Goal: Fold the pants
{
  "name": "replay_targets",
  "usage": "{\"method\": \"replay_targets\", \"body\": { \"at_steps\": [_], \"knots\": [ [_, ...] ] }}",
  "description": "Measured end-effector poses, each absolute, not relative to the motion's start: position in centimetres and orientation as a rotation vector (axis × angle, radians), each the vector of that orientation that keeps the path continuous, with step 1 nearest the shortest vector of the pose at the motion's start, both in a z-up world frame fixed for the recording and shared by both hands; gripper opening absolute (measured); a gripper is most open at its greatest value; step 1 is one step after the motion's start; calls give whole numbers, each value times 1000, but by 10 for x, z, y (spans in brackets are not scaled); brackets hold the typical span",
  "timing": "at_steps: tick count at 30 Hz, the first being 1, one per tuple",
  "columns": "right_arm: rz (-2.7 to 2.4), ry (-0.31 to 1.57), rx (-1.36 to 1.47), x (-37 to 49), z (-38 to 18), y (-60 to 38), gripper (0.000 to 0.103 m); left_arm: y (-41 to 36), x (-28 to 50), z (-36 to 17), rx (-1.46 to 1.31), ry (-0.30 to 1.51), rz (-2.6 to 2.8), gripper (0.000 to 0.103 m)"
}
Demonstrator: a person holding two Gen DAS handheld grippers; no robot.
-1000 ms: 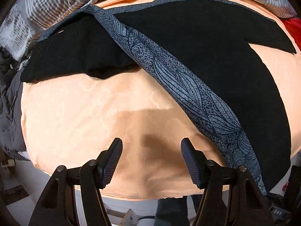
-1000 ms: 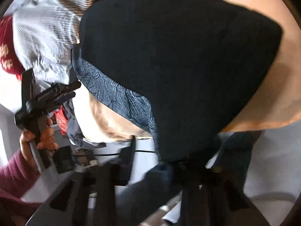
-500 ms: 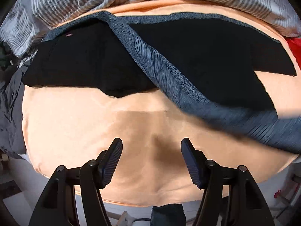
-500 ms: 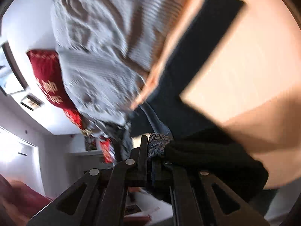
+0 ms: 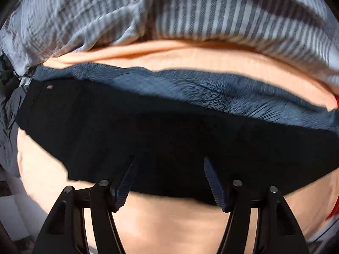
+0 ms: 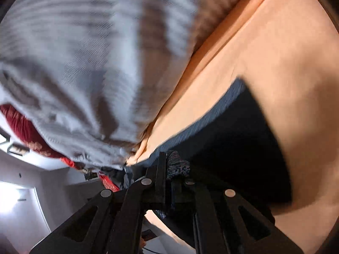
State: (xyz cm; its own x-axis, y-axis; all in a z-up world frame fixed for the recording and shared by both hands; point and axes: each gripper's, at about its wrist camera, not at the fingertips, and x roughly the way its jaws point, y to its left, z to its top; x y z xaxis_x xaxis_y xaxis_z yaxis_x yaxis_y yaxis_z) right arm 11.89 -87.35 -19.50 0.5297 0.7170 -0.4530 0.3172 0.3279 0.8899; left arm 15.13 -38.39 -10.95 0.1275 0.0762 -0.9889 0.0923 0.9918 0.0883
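Your right gripper (image 6: 169,182) is clamped tight on the pants (image 5: 169,139) hem, while your left gripper (image 5: 169,180) hangs wide open, holding nothing, over them.

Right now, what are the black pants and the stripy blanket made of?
The black pants with the blue patterned side stripe look like soft, matte knit fabric: they drape limply and show no shine. The grey-and-white striped blanket looks like crinkled woven cloth, perhaps cotton, judging by its puckered wrinkles. Blur leaves both uncertain.
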Motion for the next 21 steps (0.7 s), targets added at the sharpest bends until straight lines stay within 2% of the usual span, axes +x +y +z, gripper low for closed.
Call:
{"method": "replay_targets", "body": {
  "at_steps": [2,7,9,11,12,13,14,15,18,20,21],
  "knots": [
    [298,1074,1234,136,-204,-880,7,-394,163,-117,133,1446,9,66],
    [230,1151,1190,156,-221,-890,7,-417,186,-137,144,1475,29,66],
    [221,1172,1166,157,-217,-894,10,-422,190,-142,159,1477,31,66],
    [221,1183,1165,157,-212,-896,20,-428,190,-144,180,1482,32,66],
    [209,1180,1156,156,-208,-898,44,-429,191,-145,188,1482,33,66],
    [173,1160,1132,153,-201,-904,76,-431,192,-146,196,1482,31,66],
    [151,1130,1121,148,-195,-913,84,-433,193,-148,207,1481,31,68],
    [141,1078,1132,143,-187,-921,84,-434,194,-148,221,1479,41,75],
    [148,1032,1176,128,-173,-933,83,-436,195,-142,210,1469,49,77],
    [191,1037,1164,121,-166,-927,72,-438,195,-135,185,1454,34,77],
    [219,1056,1142,119,-164,-920,62,-442,200,-133,188,1447,25,77]
  ]
}}
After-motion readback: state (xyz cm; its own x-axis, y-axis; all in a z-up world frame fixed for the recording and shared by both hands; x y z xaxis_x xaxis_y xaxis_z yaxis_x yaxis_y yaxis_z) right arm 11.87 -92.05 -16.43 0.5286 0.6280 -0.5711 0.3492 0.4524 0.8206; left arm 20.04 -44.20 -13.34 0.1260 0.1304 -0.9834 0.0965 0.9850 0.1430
